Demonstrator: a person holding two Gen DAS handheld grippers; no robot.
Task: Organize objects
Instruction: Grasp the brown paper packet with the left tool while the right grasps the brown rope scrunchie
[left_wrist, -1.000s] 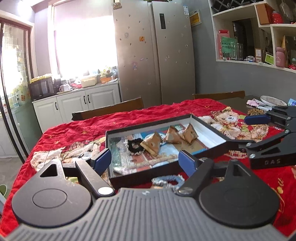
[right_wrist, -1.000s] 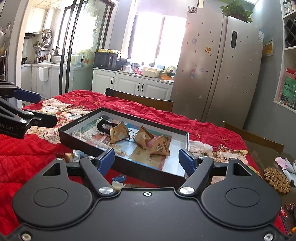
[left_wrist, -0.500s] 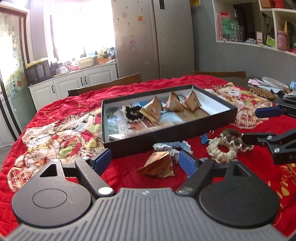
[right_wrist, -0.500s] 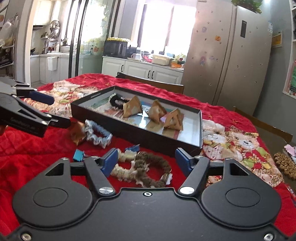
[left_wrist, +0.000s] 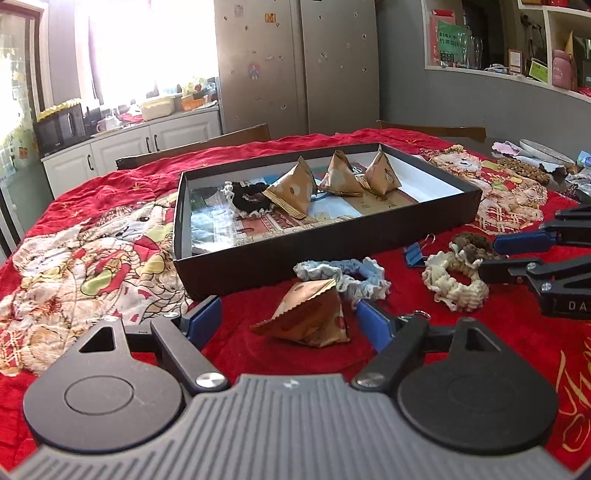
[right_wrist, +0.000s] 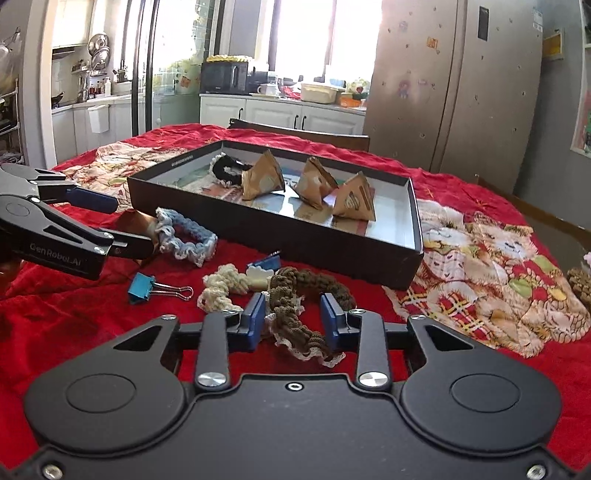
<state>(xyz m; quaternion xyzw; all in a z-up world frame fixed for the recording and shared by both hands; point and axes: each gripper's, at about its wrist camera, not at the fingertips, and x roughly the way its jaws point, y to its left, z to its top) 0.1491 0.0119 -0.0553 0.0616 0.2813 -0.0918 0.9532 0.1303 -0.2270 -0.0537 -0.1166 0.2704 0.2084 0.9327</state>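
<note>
A tan, pyramid-shaped paper packet (left_wrist: 308, 314) with a crimped edge lies on the red patterned tablecloth (left_wrist: 110, 206) between the spread blue fingers of the left gripper (left_wrist: 288, 317), just short of the black tray (left_wrist: 325, 243) at 12 o'clock, which holds three matching packets (left_wrist: 332, 177) and a black scrunchie (left_wrist: 245, 199). At 1 o'clock a pale blue scrunchie (left_wrist: 351, 275) touches it. The right gripper (right_wrist: 293, 317), jaws partly parted, straddles a brown crocheted scrunchie (right_wrist: 299, 306), not yet pinching it; a blue binder clip (right_wrist: 142, 288) lies at its 10 o'clock.
</note>
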